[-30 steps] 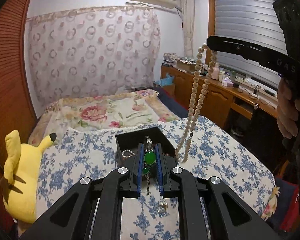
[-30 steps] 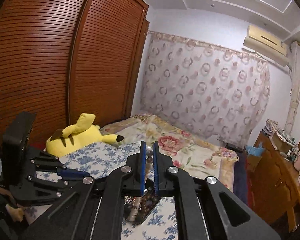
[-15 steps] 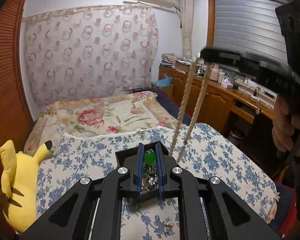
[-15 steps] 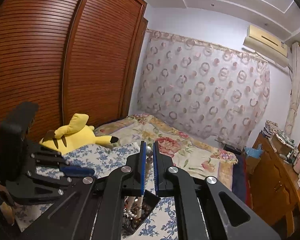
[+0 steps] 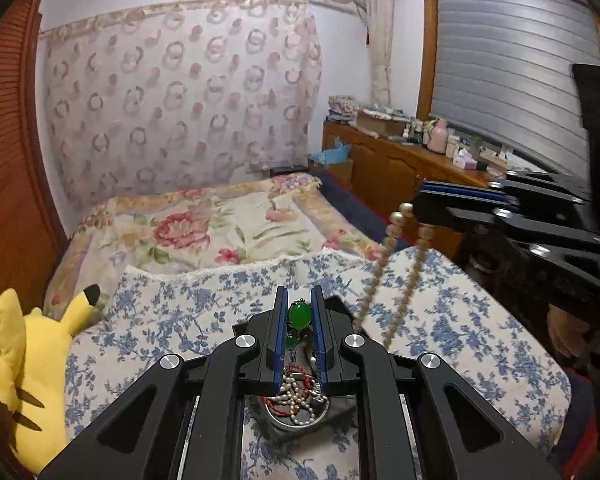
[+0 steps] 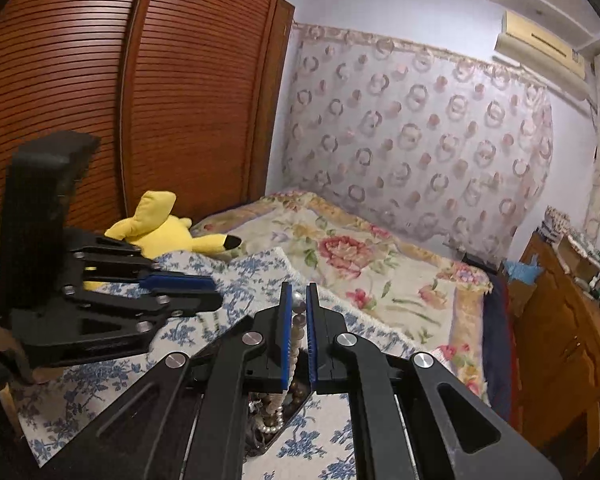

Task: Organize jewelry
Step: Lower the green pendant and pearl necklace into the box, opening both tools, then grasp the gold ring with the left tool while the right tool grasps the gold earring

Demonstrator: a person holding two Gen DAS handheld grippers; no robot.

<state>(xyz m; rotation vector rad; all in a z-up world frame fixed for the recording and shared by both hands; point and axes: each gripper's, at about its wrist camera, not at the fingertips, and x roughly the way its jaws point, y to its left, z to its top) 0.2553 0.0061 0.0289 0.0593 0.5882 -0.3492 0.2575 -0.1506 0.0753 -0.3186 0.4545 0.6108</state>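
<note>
Left gripper clamped on green pendant, jaws tight around it, held over jewelry box on blue-flowered bedspread. Right gripper pinched on pearl necklace, strand hung down into same box onto beads and chains piled there. Both grippers close together above bed. Yellow plush toy off at bed's edge by wardrobe
</note>
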